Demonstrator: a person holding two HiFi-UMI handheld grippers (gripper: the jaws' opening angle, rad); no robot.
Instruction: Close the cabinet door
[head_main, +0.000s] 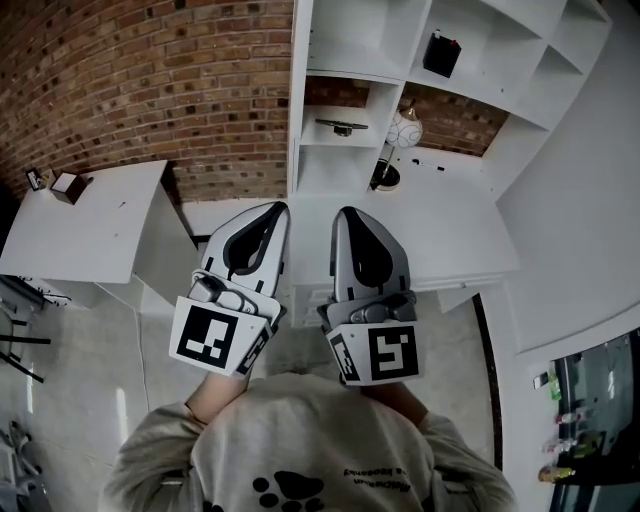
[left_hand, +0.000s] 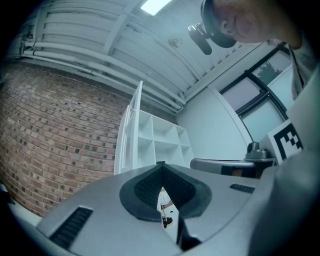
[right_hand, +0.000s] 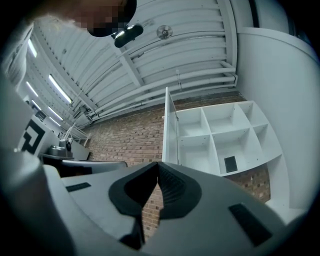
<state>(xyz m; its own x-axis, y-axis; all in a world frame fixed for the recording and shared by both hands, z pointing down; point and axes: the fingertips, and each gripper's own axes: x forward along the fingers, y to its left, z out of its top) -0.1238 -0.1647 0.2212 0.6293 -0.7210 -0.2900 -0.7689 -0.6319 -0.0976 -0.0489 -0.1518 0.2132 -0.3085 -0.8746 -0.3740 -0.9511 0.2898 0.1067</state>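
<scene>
The white cabinet (head_main: 350, 70) stands ahead with its tall door (head_main: 298, 100) swung open, edge-on to me. That door edge shows in the left gripper view as a thin white panel (left_hand: 136, 125), and in the right gripper view too (right_hand: 167, 125). My left gripper (head_main: 277, 207) and right gripper (head_main: 345, 212) are held side by side in front of the cabinet, short of the door and not touching it. Both point at it. The left gripper's tips (left_hand: 161, 165) meet with nothing between them. The right gripper (right_hand: 158, 164) is shut and empty as well.
The open shelves hold a black box (head_main: 441, 52), a round white vase (head_main: 405, 128), a dark flat item (head_main: 342, 126) and a black bowl (head_main: 383, 178). A white counter (head_main: 450, 250) runs below them. A white table (head_main: 90, 225) with a small box (head_main: 68, 186) stands left, against the brick wall (head_main: 150, 80).
</scene>
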